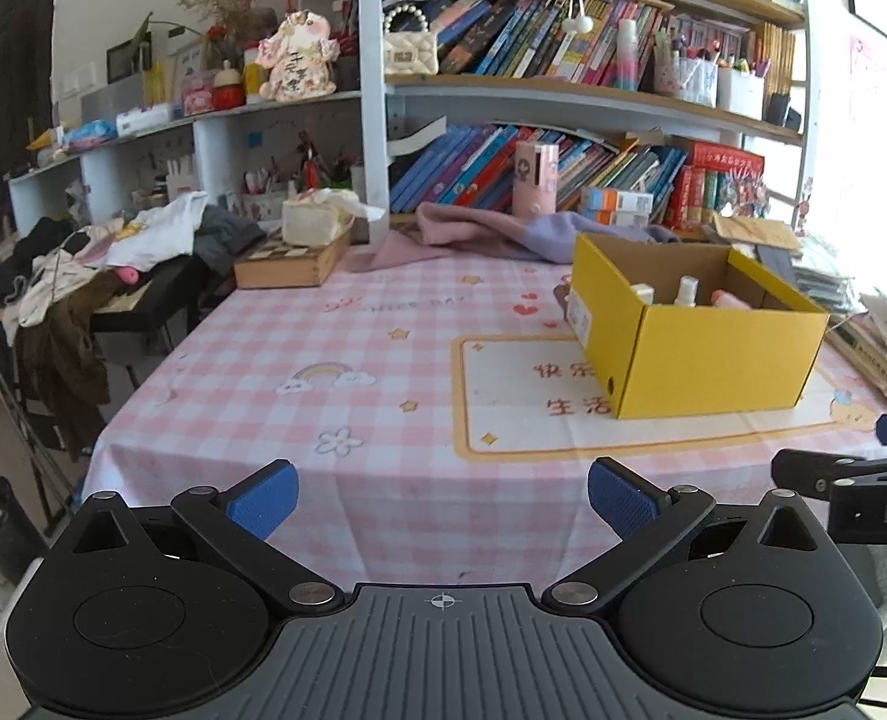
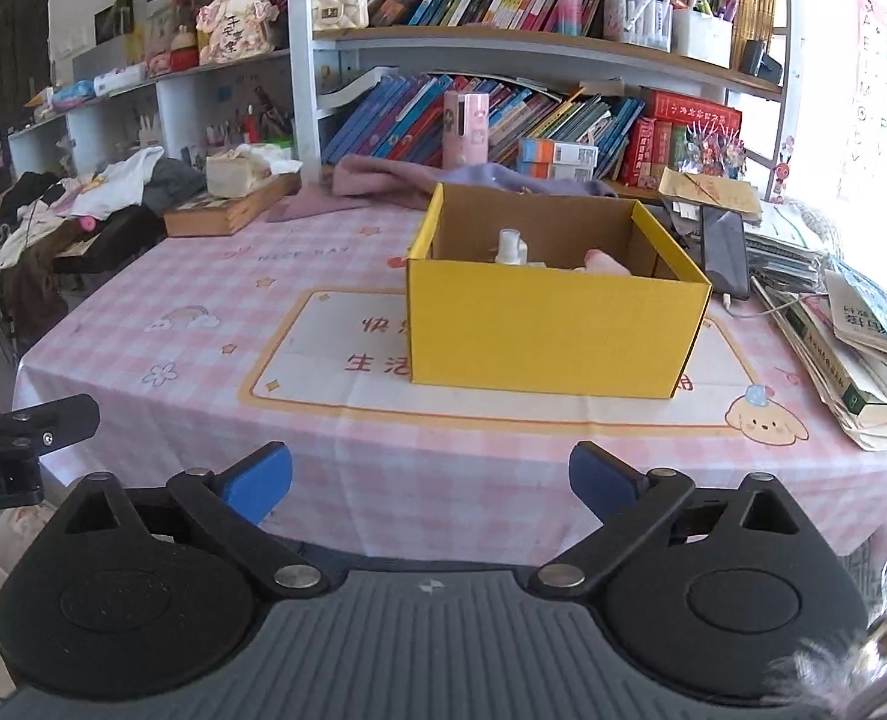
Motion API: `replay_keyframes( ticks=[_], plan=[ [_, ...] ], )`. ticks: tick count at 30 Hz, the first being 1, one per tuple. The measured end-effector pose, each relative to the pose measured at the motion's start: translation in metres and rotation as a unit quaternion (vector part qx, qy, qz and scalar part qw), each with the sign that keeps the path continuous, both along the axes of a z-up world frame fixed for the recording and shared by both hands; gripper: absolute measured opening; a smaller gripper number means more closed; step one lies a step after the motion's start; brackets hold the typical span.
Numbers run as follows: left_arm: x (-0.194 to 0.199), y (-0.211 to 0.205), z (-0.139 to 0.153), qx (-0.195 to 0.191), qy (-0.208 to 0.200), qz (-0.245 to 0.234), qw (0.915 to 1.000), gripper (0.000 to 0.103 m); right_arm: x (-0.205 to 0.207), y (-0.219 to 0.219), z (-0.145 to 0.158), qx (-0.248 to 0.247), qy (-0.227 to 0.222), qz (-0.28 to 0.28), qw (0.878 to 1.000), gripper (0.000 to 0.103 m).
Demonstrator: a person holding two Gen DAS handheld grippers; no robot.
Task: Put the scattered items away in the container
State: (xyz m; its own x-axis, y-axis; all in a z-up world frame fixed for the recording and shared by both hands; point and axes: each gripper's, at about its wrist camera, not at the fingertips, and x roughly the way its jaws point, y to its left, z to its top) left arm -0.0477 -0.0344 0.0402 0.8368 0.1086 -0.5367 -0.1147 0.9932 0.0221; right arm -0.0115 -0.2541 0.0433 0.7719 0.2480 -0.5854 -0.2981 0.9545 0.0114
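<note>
A yellow cardboard box (image 1: 707, 354) (image 2: 551, 330) stands on the pink checked tablecloth (image 1: 347, 360) (image 2: 215, 324). Inside it stand a white spray bottle (image 1: 686, 292) (image 2: 509, 247), a small white item (image 1: 643, 293) and a pink item (image 1: 730, 300) (image 2: 608, 263). My left gripper (image 1: 442, 501) is open over the table's near edge, nothing between its blue pads. My right gripper (image 2: 430, 483) is open too, short of the box, with nothing between its fingers. Each gripper shows at the edge of the other's view.
A wooden box with a tissue pack (image 1: 290, 264) and a pink-purple cloth (image 1: 479, 234) lie at the back. Books and a phone (image 2: 724, 252) are stacked at the right (image 2: 851, 354). Clothes pile on a side table (image 1: 113, 252). Bookshelves (image 1: 563, 96) rise behind.
</note>
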Motion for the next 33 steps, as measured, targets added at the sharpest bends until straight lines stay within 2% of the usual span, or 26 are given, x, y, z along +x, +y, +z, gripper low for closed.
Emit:
replay_keyframes(
  ticks=[12, 33],
  plan=[
    [-0.0033, 0.0047, -0.0048, -0.022, 0.023, -0.017, 0.9994, 0.103, -0.0048, 0.0062, 0.0018, -0.011, 0.011, 0.004, 1.0, 0.103],
    [0.0026, -0.0031, -0.0067, -0.018, 0.032, -0.032, 0.9988, 0.103, -0.0026, 0.0006, -0.0011, -0.002, 0.021, -0.003, 1.0, 0.103]
  ],
)
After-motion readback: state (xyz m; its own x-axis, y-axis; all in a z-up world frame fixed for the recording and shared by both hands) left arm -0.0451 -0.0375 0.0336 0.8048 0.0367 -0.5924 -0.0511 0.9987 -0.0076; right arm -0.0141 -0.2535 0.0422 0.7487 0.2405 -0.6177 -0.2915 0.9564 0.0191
